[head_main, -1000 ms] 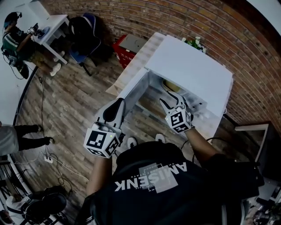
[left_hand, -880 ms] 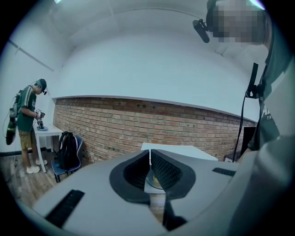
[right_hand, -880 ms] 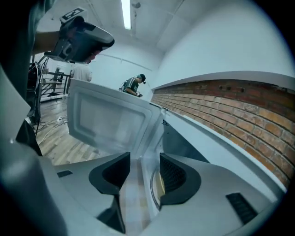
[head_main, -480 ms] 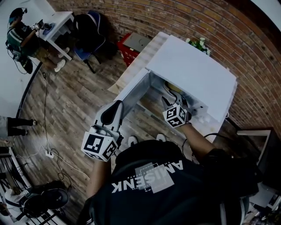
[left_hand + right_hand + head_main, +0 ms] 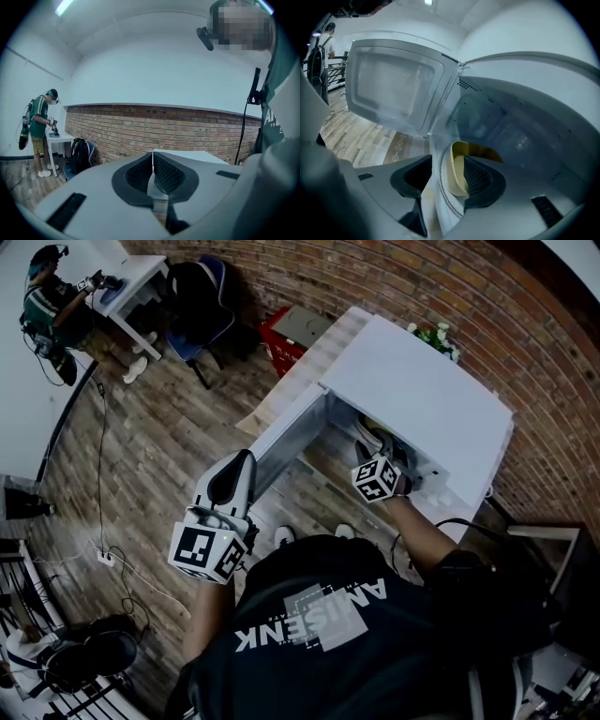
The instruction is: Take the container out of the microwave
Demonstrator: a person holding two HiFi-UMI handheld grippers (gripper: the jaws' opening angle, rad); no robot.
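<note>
The microwave (image 5: 422,395) is set against a brick wall (image 5: 375,277). The right gripper (image 5: 389,457), pushed deeper in, is spread astride the yellow container (image 5: 459,173). The left gripper (image 5: 240,465) is clenched, empty.

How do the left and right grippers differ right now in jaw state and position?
The left gripper has its jaws together and holds nothing; the right gripper has its jaws apart, astride the wall of the yellow container. The left gripper hangs outside the microwave, beside its open door; the right gripper reaches into the cavity. Shared: neither one is clamped on anything.
</note>
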